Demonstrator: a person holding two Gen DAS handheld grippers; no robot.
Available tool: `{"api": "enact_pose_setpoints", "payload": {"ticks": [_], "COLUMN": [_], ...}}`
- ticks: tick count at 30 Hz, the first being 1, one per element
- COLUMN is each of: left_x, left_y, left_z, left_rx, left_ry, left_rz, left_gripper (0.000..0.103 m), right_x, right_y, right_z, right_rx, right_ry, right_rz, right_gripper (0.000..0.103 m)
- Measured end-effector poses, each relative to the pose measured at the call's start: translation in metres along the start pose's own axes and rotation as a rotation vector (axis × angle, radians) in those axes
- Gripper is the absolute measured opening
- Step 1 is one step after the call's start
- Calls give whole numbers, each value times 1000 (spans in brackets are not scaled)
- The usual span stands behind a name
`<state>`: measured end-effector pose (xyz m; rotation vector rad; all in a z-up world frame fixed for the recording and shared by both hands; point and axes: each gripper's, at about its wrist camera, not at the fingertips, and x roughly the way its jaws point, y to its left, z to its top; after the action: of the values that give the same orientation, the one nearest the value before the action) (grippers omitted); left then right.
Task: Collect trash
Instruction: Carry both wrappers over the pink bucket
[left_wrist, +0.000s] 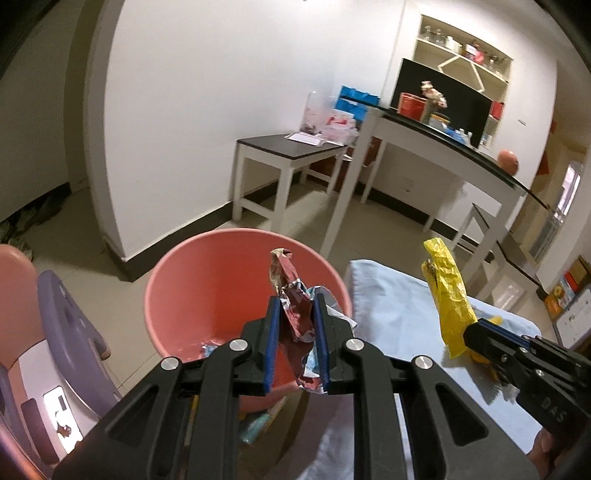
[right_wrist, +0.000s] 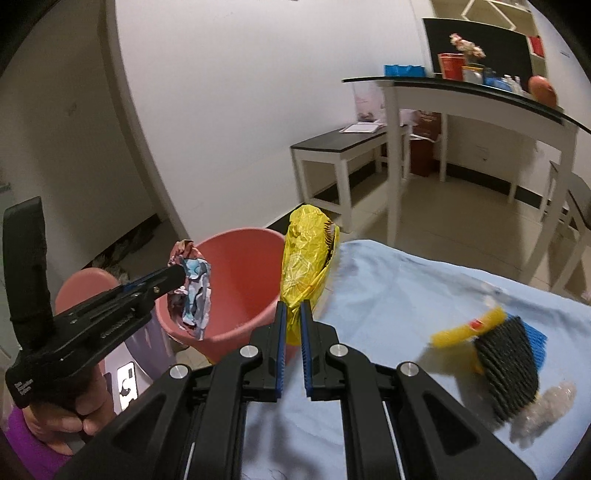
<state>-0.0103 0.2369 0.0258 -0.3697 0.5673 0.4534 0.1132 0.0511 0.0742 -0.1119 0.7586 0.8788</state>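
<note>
Bin (left_wrist: 184, 295) sits beyond the left gripper (left_wrist: 297, 306), which clamps a crumpled wrapper (left_wrist: 291, 295) over the bin's 3 o'clock rim. Right gripper (right_wrist: 291, 310) pinches a yellow bag (right_wrist: 306, 266). Only the right view shows a brush (right_wrist: 506, 365) at 3 o'clock on the blue cloth (right_wrist: 388, 295).

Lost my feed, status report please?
Left claw shut on crumpled wrapper over pink bin. Right claw shut on yellow wrapper. Nothing blocking.

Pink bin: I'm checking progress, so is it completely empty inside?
No, the left wrist view shows a small crumpled scrap lying at the bottom of the pink bin.
</note>
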Motion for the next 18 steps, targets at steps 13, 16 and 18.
{"api": "enact_pose_setpoints", "payload": {"ticks": [13,16,18], "left_x": [24,30,35], "left_y": [35,41,44], "left_z": [3,3,2], "left_rx": [-46,-53,-56], "left_ry": [27,34,42], "left_rz": [53,60,71], "left_gripper": [18,18,18], "right_x": [46,57,64], "right_y": [44,48,48], "right_z": [11,14,15], "right_rx": [-76,-72,-66], "right_ry": [52,67,78], "right_rz": [54,53,52], "right_gripper": [7,7,7]}}
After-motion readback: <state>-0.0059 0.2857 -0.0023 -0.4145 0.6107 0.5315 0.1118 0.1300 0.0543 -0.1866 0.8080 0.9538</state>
